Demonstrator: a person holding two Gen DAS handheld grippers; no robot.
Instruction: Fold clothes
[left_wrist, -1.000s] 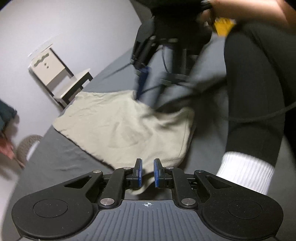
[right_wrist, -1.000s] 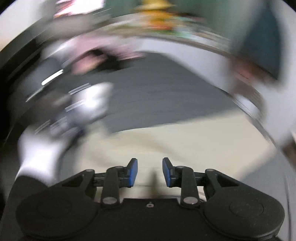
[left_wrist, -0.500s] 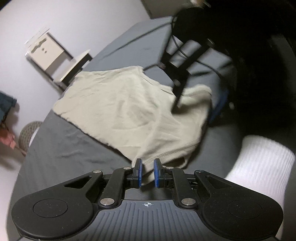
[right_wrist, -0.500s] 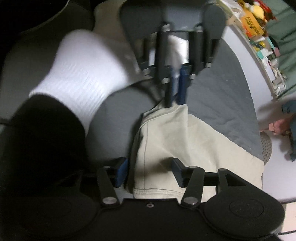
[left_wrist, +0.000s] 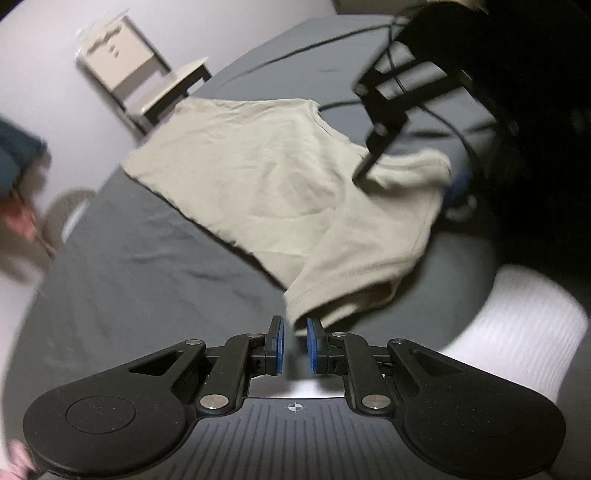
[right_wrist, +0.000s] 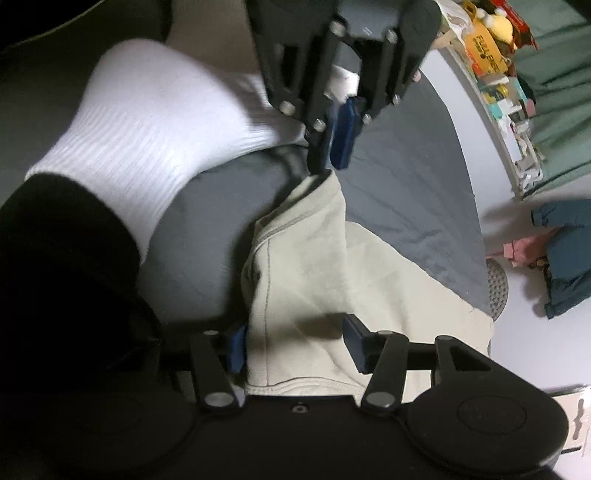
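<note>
Left gripper (left_wrist: 294, 341) narrowly parted, blue pads (left_wrist: 313, 345) just short of the shirt (left_wrist: 258, 177) hem, gripping nothing I can see. Right gripper (right_wrist: 293, 349) wide apart, shirt edge lying between its fingers, not clamped. Beige shirt spread on the grey bed (left_wrist: 129, 277), near corner bunched by a white sock (right_wrist: 147, 122). Far off, a yellow box (right_wrist: 484, 55) reads partly "FULL"; rest too blurred. Small chair (left_wrist: 147, 77) beyond the bed's far edge.
</note>
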